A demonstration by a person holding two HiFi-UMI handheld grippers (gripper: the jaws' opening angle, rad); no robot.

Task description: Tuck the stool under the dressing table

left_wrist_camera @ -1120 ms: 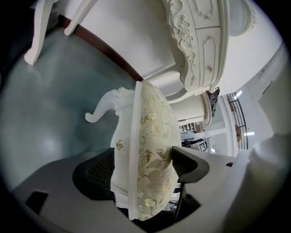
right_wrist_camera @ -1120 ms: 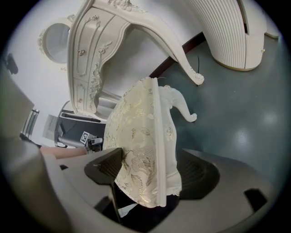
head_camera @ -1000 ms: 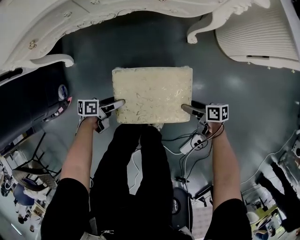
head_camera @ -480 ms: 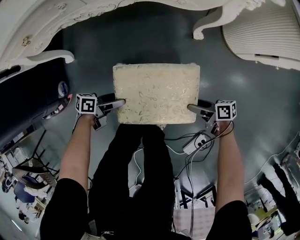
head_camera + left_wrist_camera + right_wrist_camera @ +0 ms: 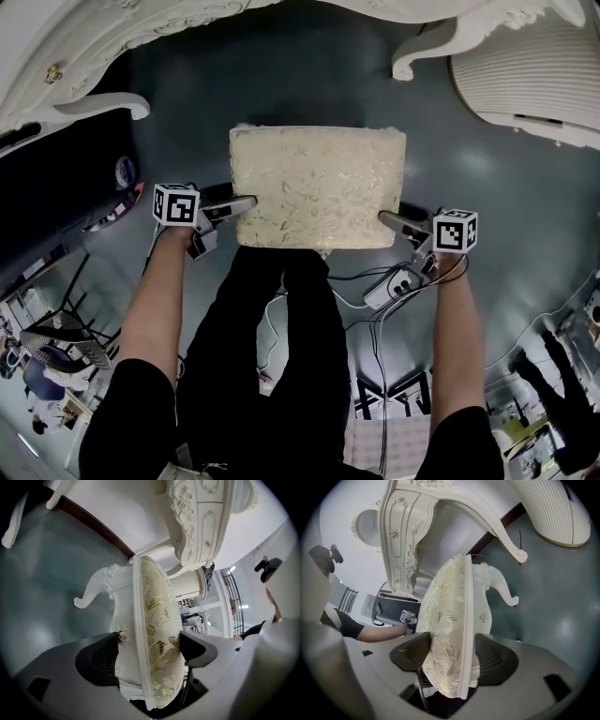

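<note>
The stool [image 5: 317, 186] has a cream and gold patterned cushion on a carved white frame and stands on the dark floor in front of the white dressing table [image 5: 94, 117]. My left gripper [image 5: 246, 203] straddles the seat's left edge. Its jaws have just been opening, and the pads [image 5: 101, 658] sit close on either side of the seat edge [image 5: 159, 620]. At the seat's right edge is my right gripper [image 5: 386, 219]. Its jaws have just been closing, and the pads [image 5: 492, 660] press on the cushion and frame [image 5: 450, 606].
The table's carved legs [image 5: 441, 47] flank a dark gap beyond the stool. A white ribbed round object [image 5: 525, 75] stands at the right. A power strip and cables [image 5: 389, 286] lie on the floor by the person's black-clad legs [image 5: 281, 356]. Dark equipment [image 5: 56, 206] is at the left.
Both grippers keep to the stool's two sides. The head view has drifted, so the stool and table sit slightly further right in the picture. The stool itself shows no clear movement.
</note>
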